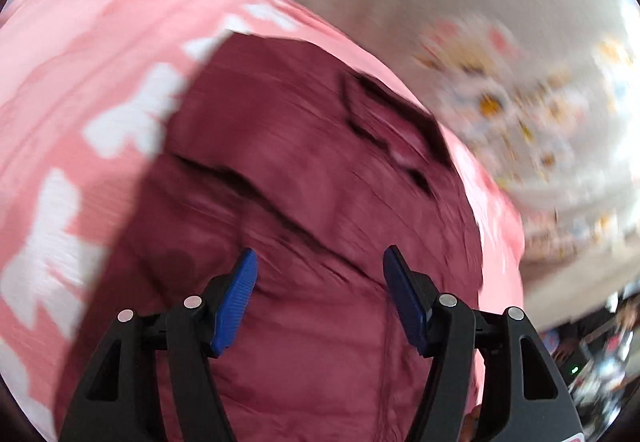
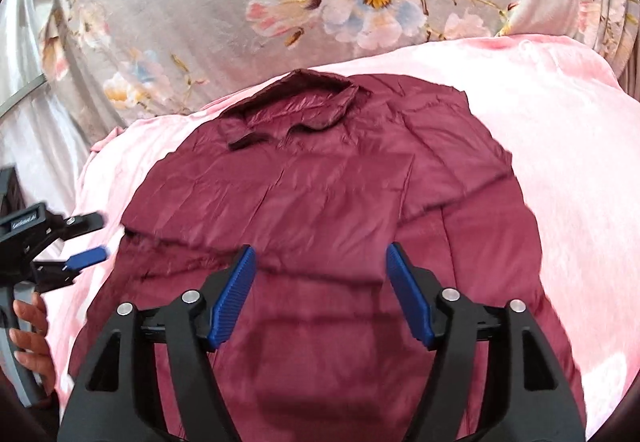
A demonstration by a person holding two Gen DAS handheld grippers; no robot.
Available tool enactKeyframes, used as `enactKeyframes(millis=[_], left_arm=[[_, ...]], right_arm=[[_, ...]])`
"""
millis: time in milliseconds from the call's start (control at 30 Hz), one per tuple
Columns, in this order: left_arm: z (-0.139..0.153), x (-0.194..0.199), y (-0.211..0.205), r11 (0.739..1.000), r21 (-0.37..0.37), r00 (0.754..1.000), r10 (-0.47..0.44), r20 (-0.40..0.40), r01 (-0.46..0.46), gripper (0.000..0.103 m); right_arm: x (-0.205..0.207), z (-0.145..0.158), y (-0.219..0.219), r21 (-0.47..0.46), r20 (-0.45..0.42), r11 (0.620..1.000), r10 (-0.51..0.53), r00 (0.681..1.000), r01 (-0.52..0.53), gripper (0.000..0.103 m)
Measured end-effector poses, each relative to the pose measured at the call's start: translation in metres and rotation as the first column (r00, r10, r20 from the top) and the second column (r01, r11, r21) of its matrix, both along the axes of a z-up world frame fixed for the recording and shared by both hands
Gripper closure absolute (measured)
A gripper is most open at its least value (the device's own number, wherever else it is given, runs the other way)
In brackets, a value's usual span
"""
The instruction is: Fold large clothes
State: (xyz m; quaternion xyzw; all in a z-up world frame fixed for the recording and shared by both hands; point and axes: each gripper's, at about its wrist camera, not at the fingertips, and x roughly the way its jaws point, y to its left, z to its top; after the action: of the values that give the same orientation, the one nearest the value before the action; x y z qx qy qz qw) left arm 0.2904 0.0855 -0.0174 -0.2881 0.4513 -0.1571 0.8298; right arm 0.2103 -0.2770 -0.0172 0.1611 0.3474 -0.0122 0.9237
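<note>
A maroon puffer jacket (image 2: 320,193) lies flat on a pink blanket (image 2: 560,145), its collar (image 2: 296,101) at the far end. My right gripper (image 2: 320,254) hovers over the jacket's lower part, open, with nothing between its blue pads. The left wrist view is blurred; there the same jacket (image 1: 304,201) fills the middle, and my left gripper (image 1: 320,258) is open above it, holding nothing. In the right wrist view the left gripper (image 2: 96,238) shows at the jacket's left edge over the pink blanket, held by a hand (image 2: 32,338).
The pink blanket (image 1: 80,81) carries white patches in the left wrist view. Under it lies a grey floral bedsheet (image 2: 240,1), also blurred as a sheet (image 1: 500,61) at the upper right. Dim clutter (image 1: 600,354) sits beyond the bed edge.
</note>
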Motion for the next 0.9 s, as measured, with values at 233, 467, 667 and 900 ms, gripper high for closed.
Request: enactKeyframes(millis=[233, 467, 667, 900], left_arm=[[-0.020, 0.029, 0.056, 0.982, -0.120, 0.988, 0.136, -0.074, -0.144, 0.040], [-0.048, 0.071, 0.056, 0.952, -0.243, 0.975, 0.144, -0.172, -0.183, 0.043], [-0.051, 0.091, 0.042, 0.980, -0.106, 0.975, 0.148, -0.163, -0.166, 0.090], [-0.061, 0.090, 0.028, 0.987, 0.085, 0.984, 0.143, -0.105, -0.134, 0.103]], right_arm=[[0.024, -0.025, -0.033, 0.152, -0.107, 0.986, -0.055, 0.993, 0.071, 0.037], [0.061, -0.017, -0.021, 0.170, -0.143, 0.985, 0.038, 0.989, -0.014, 0.098], [0.046, 0.075, -0.035, 0.086, 0.126, 0.996, 0.025, 0.992, -0.036, 0.101], [0.078, -0.020, -0.033, -0.136, -0.176, 0.991, -0.024, 0.984, 0.000, 0.101]])
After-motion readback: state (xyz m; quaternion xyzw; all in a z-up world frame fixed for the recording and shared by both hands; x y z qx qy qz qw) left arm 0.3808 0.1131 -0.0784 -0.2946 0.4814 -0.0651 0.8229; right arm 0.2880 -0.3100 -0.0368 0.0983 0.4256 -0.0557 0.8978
